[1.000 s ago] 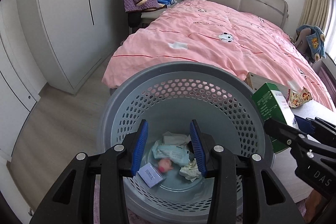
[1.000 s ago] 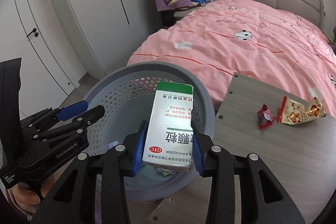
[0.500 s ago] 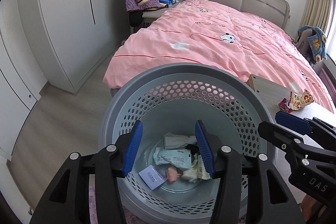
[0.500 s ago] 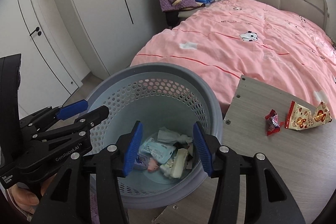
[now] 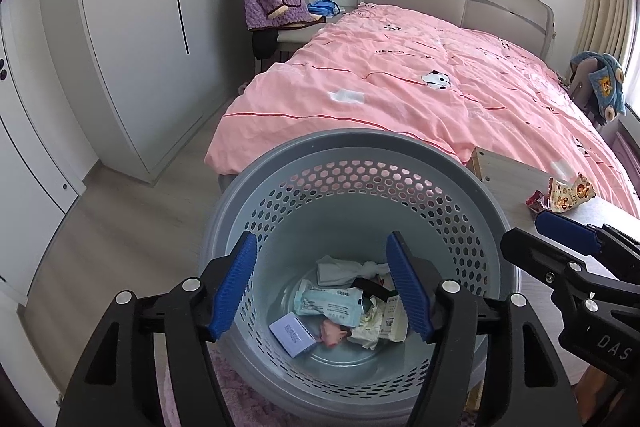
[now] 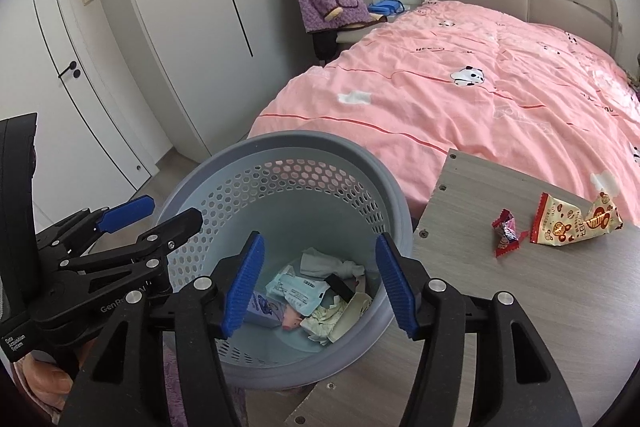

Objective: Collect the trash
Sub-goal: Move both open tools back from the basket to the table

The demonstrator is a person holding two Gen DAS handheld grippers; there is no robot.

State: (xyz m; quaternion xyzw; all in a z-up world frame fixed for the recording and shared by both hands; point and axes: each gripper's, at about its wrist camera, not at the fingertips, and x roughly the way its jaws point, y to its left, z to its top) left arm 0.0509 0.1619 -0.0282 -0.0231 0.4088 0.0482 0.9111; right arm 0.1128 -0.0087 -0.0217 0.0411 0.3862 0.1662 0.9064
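Already heaped at the bottom of the grey perforated basket (image 5: 352, 187) lies the collected trash (image 5: 344, 311): a crumpled tissue, a pale blue wipes packet, a small lilac box and a white carton tipped against the wall. Two pieces remain outside it, a red candy wrapper (image 6: 507, 233) and a yellow snack bag (image 6: 572, 223), lying just beside each other on the wooden table (image 6: 540, 307) to the basket's right, near the foot of the pink bed (image 6: 480, 87).

Above the basket's mouth the right gripper (image 6: 320, 283) hangs released, its jaws having just been opening with nothing between the blue pads. The left gripper (image 5: 320, 283) is likewise spread and empty after just widening, also tilted down over the basket.

The next step appears to be the wrappers. Doing it well likely means swinging the right gripper across to the table with the jaws kept wide, coming down on the candy wrapper first since it lies nearer the basket, and pinching its twisted end rather than its flat middle. The snack bag looks puffed and light, so a grip on a crimped edge should hold better. The left gripper is best kept clear of the basket's rim.
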